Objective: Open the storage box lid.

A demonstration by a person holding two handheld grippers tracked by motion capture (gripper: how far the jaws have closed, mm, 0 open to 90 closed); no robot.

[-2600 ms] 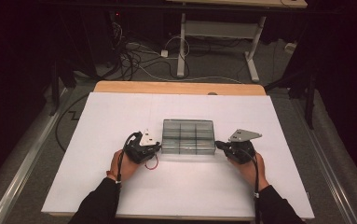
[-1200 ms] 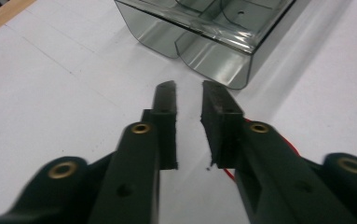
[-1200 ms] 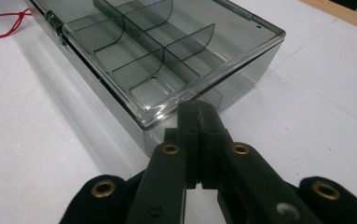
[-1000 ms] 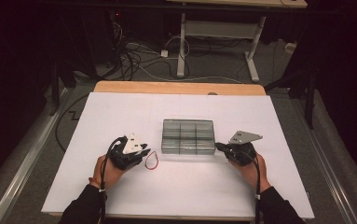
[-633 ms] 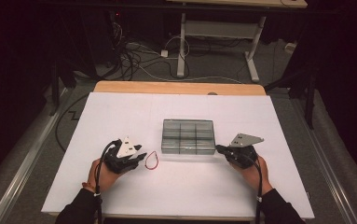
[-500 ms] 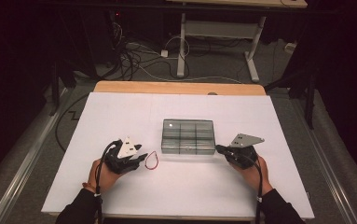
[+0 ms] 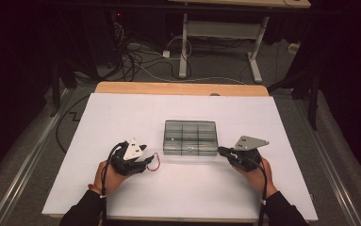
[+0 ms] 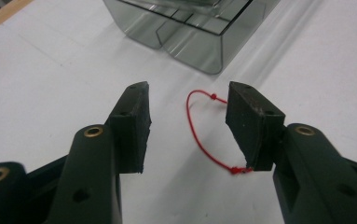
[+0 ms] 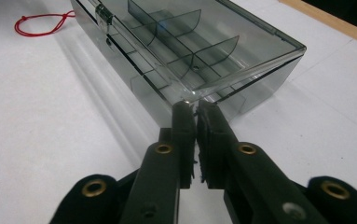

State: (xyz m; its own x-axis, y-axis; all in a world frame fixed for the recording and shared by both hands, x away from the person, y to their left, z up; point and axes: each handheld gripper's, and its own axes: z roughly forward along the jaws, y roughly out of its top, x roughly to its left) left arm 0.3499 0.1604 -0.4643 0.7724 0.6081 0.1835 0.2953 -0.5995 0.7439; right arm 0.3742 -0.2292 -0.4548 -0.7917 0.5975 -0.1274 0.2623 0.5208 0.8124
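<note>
On the white surface [image 7: 178, 197]: clear compartment box [image 7: 190, 137] sits at centre, lid down.
Red cord loop [image 8: 204, 130]: lies flat just left of the box, between the left gripper [image 8: 188, 126] jaws, which have just been opening.
Right gripper [image 9: 196, 108]: jaws together, tips at the box's near corner.
Risk: loop may snag on the right-hand pad it touches and be dragged away; box may slide if the corner is pushed.

red string loop [image 8: 203, 135] — flat beside smoky box [image 7: 190, 137]
</note>
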